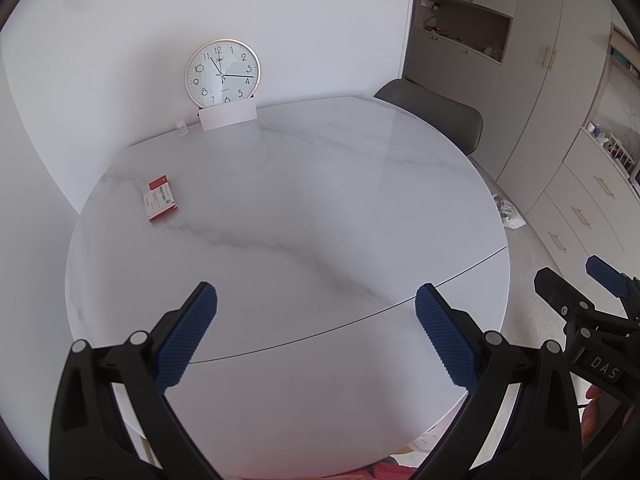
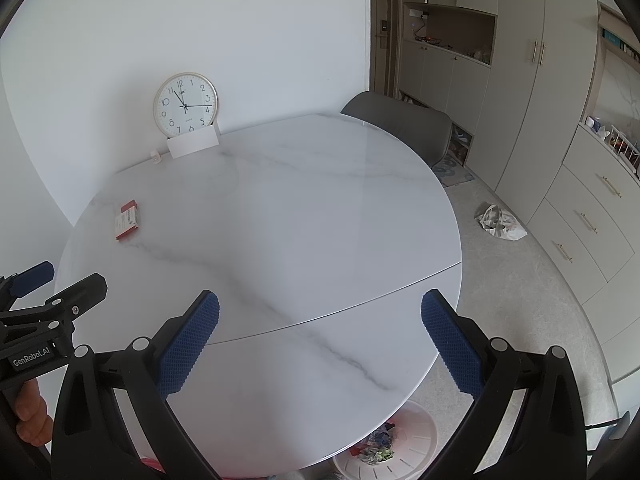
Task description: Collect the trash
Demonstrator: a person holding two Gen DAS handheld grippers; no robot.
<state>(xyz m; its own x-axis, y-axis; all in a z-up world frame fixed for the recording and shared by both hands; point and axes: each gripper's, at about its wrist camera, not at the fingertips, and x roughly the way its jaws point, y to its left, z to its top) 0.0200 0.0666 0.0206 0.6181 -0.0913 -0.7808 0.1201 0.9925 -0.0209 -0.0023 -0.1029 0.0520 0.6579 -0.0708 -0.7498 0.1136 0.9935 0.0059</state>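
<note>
A red and white box [image 1: 160, 198] lies flat on the round white marble table [image 1: 320, 208], at its far left; it also shows in the right wrist view [image 2: 127, 220]. My left gripper [image 1: 316, 334] is open and empty above the table's near edge. My right gripper [image 2: 320, 338] is open and empty above the near right edge. A white bin [image 2: 394, 446] with colourful trash inside stands on the floor under the table's near edge. Each gripper shows at the side of the other's view.
A wall clock [image 1: 222, 72] leans against the wall behind a white card [image 1: 228, 117], with a small white jar [image 1: 182, 127] beside it. A grey chair [image 1: 436, 114] stands at the far side. A crumpled bag [image 2: 500, 224] lies on the floor by the cabinets [image 2: 580, 232].
</note>
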